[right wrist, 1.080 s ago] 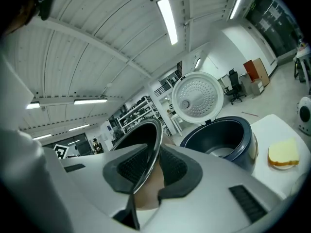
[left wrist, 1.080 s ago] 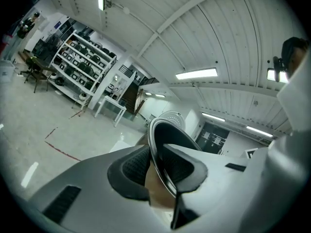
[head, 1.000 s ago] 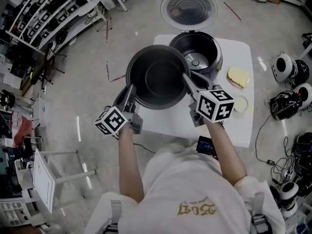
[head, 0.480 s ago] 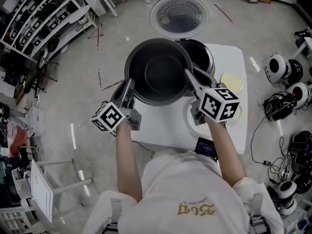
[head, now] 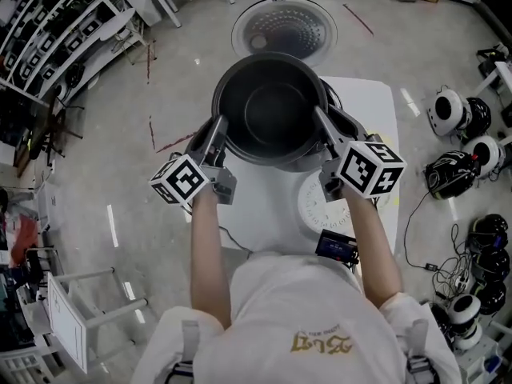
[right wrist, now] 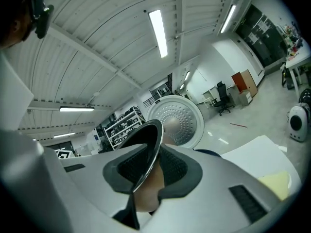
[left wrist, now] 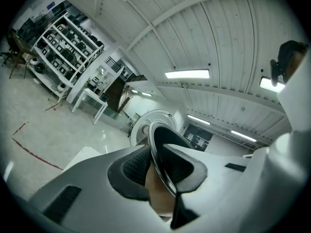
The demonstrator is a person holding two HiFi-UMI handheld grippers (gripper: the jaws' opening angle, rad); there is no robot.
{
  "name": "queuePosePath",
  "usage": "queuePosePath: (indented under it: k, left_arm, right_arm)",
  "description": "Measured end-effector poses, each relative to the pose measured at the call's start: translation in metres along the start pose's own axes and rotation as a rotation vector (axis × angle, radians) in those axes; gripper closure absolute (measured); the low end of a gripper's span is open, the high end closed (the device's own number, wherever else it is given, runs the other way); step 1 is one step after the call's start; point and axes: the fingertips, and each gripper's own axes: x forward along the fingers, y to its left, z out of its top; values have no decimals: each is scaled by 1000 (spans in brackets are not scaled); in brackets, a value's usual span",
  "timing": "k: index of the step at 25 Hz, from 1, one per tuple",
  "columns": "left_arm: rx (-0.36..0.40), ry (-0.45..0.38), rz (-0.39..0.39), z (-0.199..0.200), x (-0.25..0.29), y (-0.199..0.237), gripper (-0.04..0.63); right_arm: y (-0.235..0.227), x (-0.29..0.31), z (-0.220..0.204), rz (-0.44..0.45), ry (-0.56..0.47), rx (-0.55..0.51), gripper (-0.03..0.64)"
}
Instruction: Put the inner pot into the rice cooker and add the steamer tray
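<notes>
The dark inner pot (head: 272,106) hangs level in the air, gripped by its rim from both sides. My left gripper (head: 220,128) is shut on the rim's left edge (left wrist: 158,164). My right gripper (head: 322,125) is shut on the rim's right edge (right wrist: 146,166). The pot is above the rice cooker (head: 344,118) and hides most of it; only the cooker's right side shows. Behind the pot stands the cooker's open lid (head: 282,26), perforated side up. The white round steamer tray (head: 318,205) lies on the white table (head: 264,206), partly under my right gripper.
A small dark device (head: 336,246) lies at the table's near edge. Shelving racks (head: 56,30) line the left side of the room. Helmet-like devices (head: 458,112) and cables (head: 480,246) lie on the floor to the right. A white stand (head: 72,318) is at lower left.
Both grippers have carried the pot away from the person, from the table's left front to above the cooker. The steamer tray has come into view.
</notes>
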Motion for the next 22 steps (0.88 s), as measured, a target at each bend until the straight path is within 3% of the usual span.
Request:
queuePosePath:
  k: [11, 22]
  left_arm:
    - [-16, 81, -39, -21, 68, 3, 506]
    - [13, 200, 13, -61, 94, 33, 500]
  right_arm:
    - [-62, 11, 4, -89, 6, 47, 531]
    - [-105, 23, -34, -163, 101, 101, 528]
